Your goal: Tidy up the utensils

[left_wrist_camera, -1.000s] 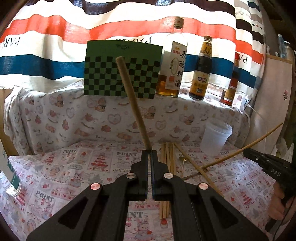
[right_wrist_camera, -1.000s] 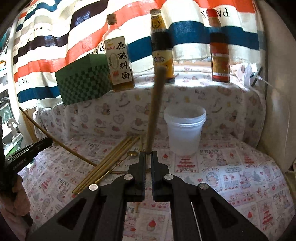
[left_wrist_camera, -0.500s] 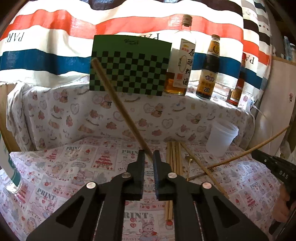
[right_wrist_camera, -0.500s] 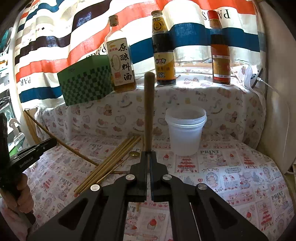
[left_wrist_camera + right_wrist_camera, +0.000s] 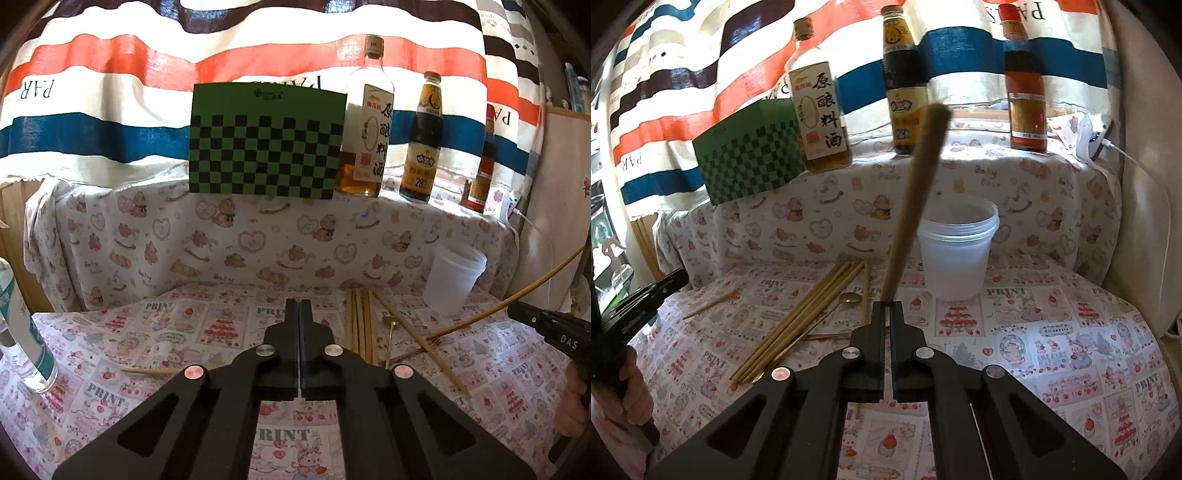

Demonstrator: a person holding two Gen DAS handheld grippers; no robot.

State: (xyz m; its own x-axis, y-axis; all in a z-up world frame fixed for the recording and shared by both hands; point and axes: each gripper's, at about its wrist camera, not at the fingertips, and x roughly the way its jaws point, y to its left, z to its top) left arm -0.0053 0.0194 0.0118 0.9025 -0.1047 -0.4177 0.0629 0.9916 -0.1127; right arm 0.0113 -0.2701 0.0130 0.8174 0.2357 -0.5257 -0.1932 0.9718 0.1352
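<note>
Right now the right gripper (image 5: 888, 308) is clamped on one chopstick (image 5: 916, 192), which sticks up and leans a little toward the white plastic cup (image 5: 956, 251) standing just beyond it on the printed tablecloth (image 5: 1052, 332). The left gripper (image 5: 299, 308) has its jaws pressed together with nothing between them. A single chopstick (image 5: 151, 371) lies on the cloth just left of it, apart from the main bundle of chopsticks (image 5: 360, 321) and the small spoon (image 5: 389, 332) near the cup.

The step in hand looks like getting the held chopstick into the cup. To do it well, bring the lower end over the cup's mouth, tip the stick closer to upright, and lower it inside before letting go, so it does not knock the light cup over. The left gripper needs to open before it can pick up the stray chopstick.
</note>
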